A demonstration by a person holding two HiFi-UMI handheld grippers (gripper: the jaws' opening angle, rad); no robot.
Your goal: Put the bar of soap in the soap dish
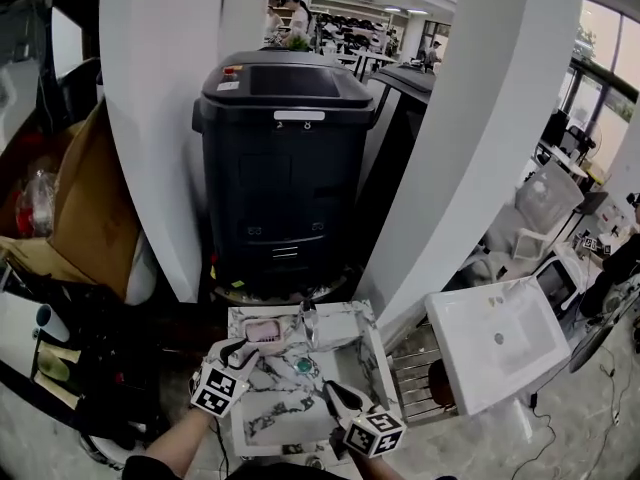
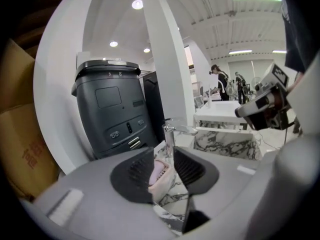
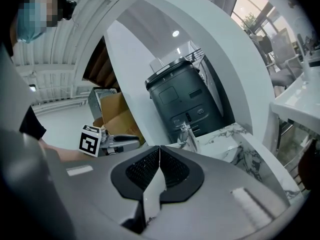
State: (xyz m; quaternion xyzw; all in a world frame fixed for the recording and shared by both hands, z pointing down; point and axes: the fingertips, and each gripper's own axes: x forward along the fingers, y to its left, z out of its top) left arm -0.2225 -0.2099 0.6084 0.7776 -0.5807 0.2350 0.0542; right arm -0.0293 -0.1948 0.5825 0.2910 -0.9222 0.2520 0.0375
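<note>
A pale pink bar of soap [image 1: 264, 329] lies in a pink slotted soap dish [image 1: 250, 339] at the back left of a small marble sink top [image 1: 268, 413]. My left gripper [image 1: 243, 349] hovers just in front of the dish, its jaws partly apart with nothing pressed between them. In the left gripper view, the soap [image 2: 159, 168] and dish [image 2: 161, 183] show through the gap of the left gripper [image 2: 164, 152]. My right gripper [image 1: 329, 387] sits over the top's front right. In its own view the right gripper [image 3: 159, 148] has its pads closed together, empty.
A chrome faucet [image 1: 308, 320] stands right of the dish, and a green drain plug [image 1: 303, 365] lies in the basin. Behind the sink top are a black bin-like machine [image 1: 285, 168] and white pillars. A cardboard box [image 1: 90, 198] is left, a white basin [image 1: 500, 343] right.
</note>
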